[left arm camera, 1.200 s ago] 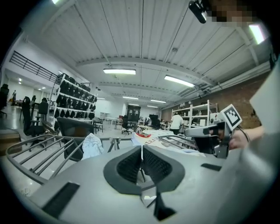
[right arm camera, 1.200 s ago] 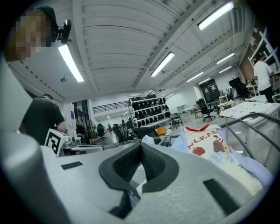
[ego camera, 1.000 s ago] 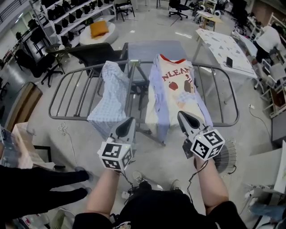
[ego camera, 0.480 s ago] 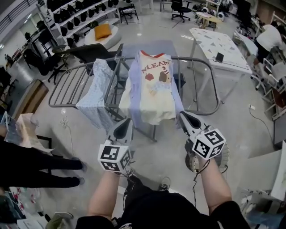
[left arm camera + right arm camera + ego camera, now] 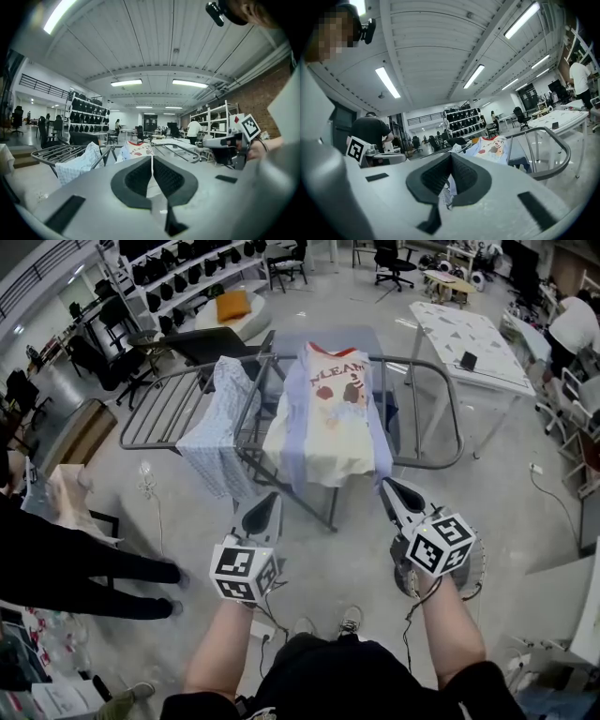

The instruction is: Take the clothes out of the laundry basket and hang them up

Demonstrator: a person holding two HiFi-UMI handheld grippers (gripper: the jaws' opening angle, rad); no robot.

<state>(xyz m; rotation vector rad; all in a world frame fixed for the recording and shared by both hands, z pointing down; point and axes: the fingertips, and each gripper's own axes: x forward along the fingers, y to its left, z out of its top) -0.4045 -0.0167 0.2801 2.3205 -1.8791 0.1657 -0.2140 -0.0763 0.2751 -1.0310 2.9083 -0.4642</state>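
- While both forearms reach forward, the left gripper [image 5: 262,514] has its jaws pressed together with nothing between them.
- The right gripper [image 5: 400,495] is likewise closed and empty.
- At 12 o'clock from them, a cream printed T-shirt [image 5: 330,418] hangs over the drying rack [image 5: 457,423].
- At 11 o'clock, a pale checked garment [image 5: 217,432] drapes the same rack.
- At 9 o'clock stands a person in black [image 5: 66,563].

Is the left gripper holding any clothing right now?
No, the left gripper has its jaws shut together with nothing between them.
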